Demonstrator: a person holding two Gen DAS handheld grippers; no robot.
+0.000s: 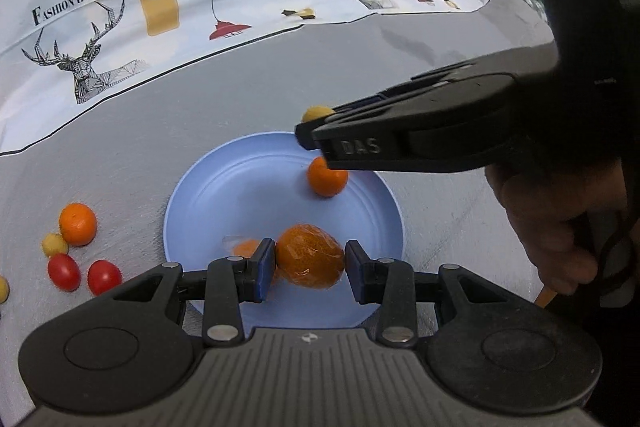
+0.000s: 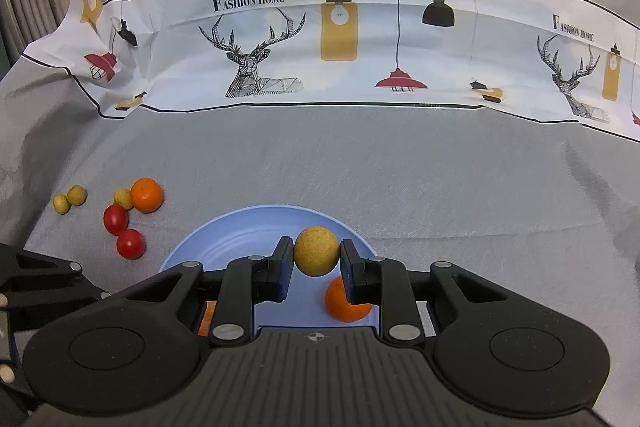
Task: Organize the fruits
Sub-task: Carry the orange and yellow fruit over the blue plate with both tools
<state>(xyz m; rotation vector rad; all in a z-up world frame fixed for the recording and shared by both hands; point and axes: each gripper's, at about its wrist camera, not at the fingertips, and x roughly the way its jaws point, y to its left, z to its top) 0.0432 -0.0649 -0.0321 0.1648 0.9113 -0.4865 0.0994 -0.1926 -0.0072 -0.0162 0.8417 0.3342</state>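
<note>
A light blue plate (image 1: 224,203) lies on the grey cloth; it also shows in the right wrist view (image 2: 224,235). My left gripper (image 1: 310,263) is shut on a plastic-wrapped orange (image 1: 310,261) low over the plate's near side. A small bare orange (image 1: 326,177) rests in the plate, seen too in the right wrist view (image 2: 344,303). My right gripper (image 2: 316,253) is shut on a yellow round fruit (image 2: 316,251) above the plate; it shows in the left wrist view (image 1: 316,125) with the yellow fruit (image 1: 316,114) at its tip.
Left of the plate lie an orange (image 2: 147,195), two red tomatoes (image 2: 116,219) (image 2: 130,243) and three small yellow fruits (image 2: 76,195). A printed cloth strip (image 2: 360,39) runs across the back. The person's hand (image 1: 560,227) is at the right.
</note>
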